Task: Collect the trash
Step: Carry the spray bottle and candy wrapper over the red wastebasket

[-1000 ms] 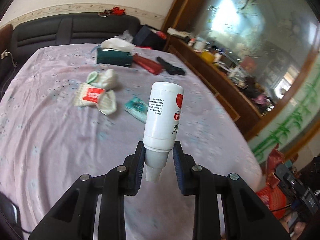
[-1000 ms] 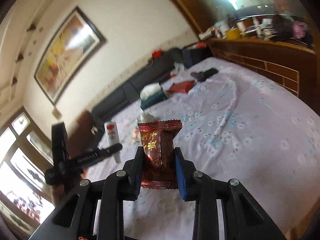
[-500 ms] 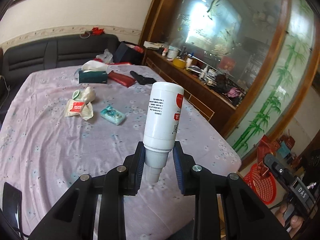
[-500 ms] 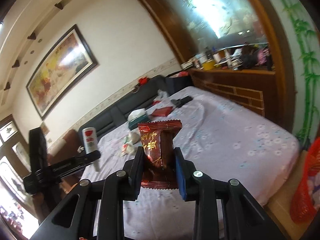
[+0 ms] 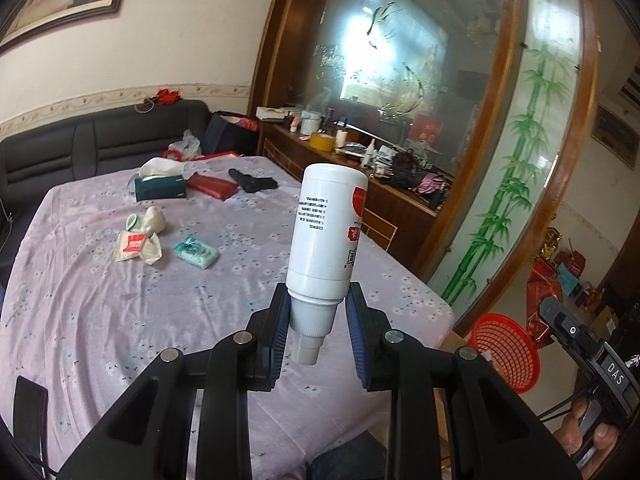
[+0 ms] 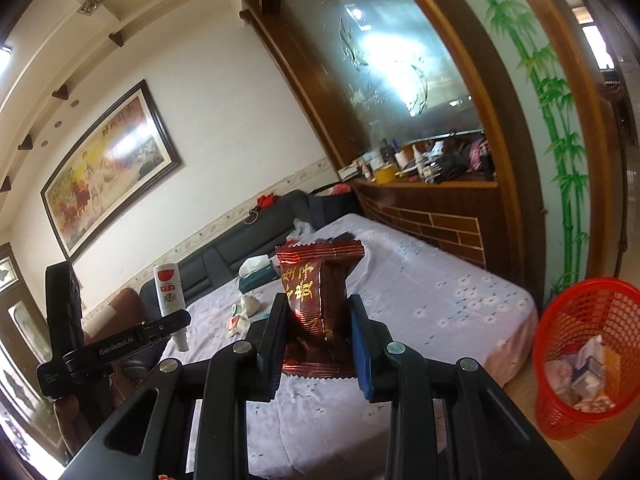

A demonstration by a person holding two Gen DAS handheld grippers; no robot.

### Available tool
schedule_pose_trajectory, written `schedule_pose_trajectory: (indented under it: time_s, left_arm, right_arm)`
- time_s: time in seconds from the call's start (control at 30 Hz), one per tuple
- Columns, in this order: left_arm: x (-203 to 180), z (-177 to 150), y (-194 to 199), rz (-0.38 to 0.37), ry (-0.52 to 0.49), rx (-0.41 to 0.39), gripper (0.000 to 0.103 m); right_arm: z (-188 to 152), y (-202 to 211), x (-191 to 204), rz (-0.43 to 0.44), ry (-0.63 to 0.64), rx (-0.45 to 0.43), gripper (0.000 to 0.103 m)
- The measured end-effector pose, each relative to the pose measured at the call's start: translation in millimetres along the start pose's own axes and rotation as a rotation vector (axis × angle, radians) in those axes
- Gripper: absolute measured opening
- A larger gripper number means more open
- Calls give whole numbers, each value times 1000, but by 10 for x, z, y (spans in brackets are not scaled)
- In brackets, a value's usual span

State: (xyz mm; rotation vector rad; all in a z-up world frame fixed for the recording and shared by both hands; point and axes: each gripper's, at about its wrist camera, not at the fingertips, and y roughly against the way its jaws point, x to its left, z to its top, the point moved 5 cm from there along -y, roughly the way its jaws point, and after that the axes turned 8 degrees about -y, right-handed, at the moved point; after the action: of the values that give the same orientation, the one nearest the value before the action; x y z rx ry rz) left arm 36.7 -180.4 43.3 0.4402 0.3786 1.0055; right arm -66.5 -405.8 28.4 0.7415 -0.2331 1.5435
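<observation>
My left gripper is shut on the neck of a white bottle, held cap down above the near part of the purple-clothed table. It also shows in the right wrist view. My right gripper is shut on a dark red snack wrapper, held over the table's near edge. A red mesh trash basket with several scraps in it stands on the floor at the right, also seen in the left wrist view.
Crumpled white wrappers, a teal packet, a green tissue box, a red pack and a black object lie on the table. A black sofa stands behind, a wooden cabinet to the right.
Both grippers have pulled back and up from the table, still holding the bottle and the wrapper. The red basket has come into both views.
</observation>
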Motion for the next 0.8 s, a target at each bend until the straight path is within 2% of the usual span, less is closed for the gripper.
schedule_pose_trajectory:
  time_s: [0.33, 0.53, 0.8]
  left_arm:
    - [-349, -10, 143, -54, -49, -21, 27]
    - [-683, -53, 153, -118, -95, -17, 27]
    - [-1061, -92, 84, -208, -133, -3, 27]
  right_arm:
    - [91, 457, -73, -31, 0, -87, 31]
    - [120, 666, -130, -53, -10, -125, 31]
    - [173, 925, -216, -128, 6, -160, 31]
